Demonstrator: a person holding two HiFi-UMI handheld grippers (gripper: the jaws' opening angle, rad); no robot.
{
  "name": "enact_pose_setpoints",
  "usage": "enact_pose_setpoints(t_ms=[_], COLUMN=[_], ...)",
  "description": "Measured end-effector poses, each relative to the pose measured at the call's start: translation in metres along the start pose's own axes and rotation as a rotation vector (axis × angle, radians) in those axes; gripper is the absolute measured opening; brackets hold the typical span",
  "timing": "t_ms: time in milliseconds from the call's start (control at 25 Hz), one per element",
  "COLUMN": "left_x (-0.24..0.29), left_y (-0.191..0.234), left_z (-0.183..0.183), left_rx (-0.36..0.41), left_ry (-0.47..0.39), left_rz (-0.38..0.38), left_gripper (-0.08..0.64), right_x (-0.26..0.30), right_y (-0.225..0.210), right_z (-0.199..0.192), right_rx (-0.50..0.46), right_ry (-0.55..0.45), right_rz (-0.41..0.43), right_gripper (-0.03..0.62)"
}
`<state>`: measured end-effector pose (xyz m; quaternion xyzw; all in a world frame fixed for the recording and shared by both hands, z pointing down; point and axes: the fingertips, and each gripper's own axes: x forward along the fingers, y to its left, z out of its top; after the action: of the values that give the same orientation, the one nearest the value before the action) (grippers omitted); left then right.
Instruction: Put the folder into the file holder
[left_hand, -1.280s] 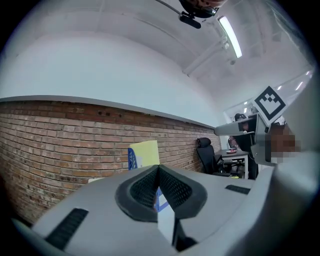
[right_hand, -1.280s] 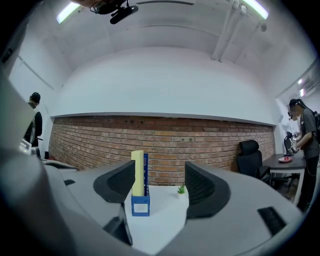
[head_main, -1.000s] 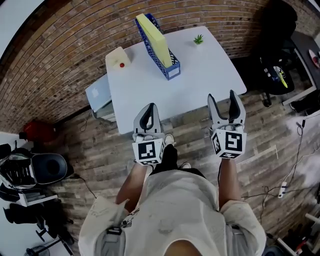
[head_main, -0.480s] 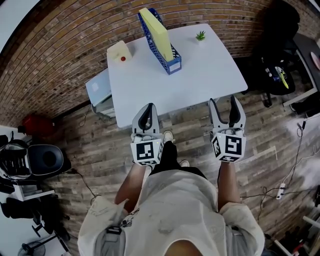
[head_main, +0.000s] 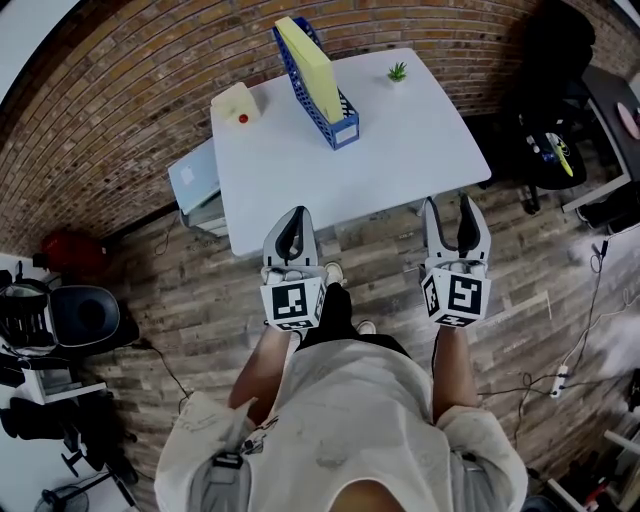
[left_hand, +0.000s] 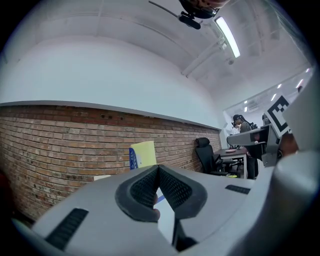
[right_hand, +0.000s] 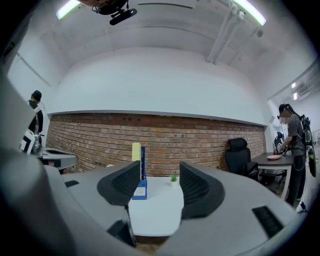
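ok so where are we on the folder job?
Looks done: the yellow folder stands in the blue file holder on the white table. Nothing in hand: the left gripper has its fingers together and empty, and the right gripper fingers are closing on nothing, both short of the table. Nothing visibly left.
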<state>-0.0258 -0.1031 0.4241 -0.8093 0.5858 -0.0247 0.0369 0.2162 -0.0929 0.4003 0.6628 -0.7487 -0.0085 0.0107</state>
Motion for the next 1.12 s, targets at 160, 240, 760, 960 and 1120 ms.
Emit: enact_pose_setpoints(t_ms=[160, 240, 760, 960, 1120], left_x=[-0.001, -0.002, -0.013, -0.014, -0.015], left_y=[-0.001, -0.002, -0.001, -0.002, 0.001], left_z=[0.001, 0.003, 0.002, 0.006, 0.008], left_rx=[-0.005, -0.006, 0.000, 0.007, 0.000], left_ry=[-0.005, -0.010, -0.004, -0.011, -0.011], left_rz=[0.005, 0.007, 0.026, 0.017, 0.022], left_gripper=[0.008, 0.008, 0.008, 0.008, 0.008], right_x=[-0.006, -0.008, -0.015, -0.016, -0.017], right_y=[-0.008, -0.011, -0.006, -0.009, -0.007], right_z=[0.006, 0.008, 0.007, 0.008, 0.012], right_rx=[0.005, 0.015, -0.006, -0.012, -0.029], right_ry=[-0.031, -0.036, -0.014, -0.009, -0.011], right_rz=[-0.029, -0.037, -0.030, -0.031, -0.026], right_gripper=[0.182, 0.133, 0.020, 0.020, 0.019])
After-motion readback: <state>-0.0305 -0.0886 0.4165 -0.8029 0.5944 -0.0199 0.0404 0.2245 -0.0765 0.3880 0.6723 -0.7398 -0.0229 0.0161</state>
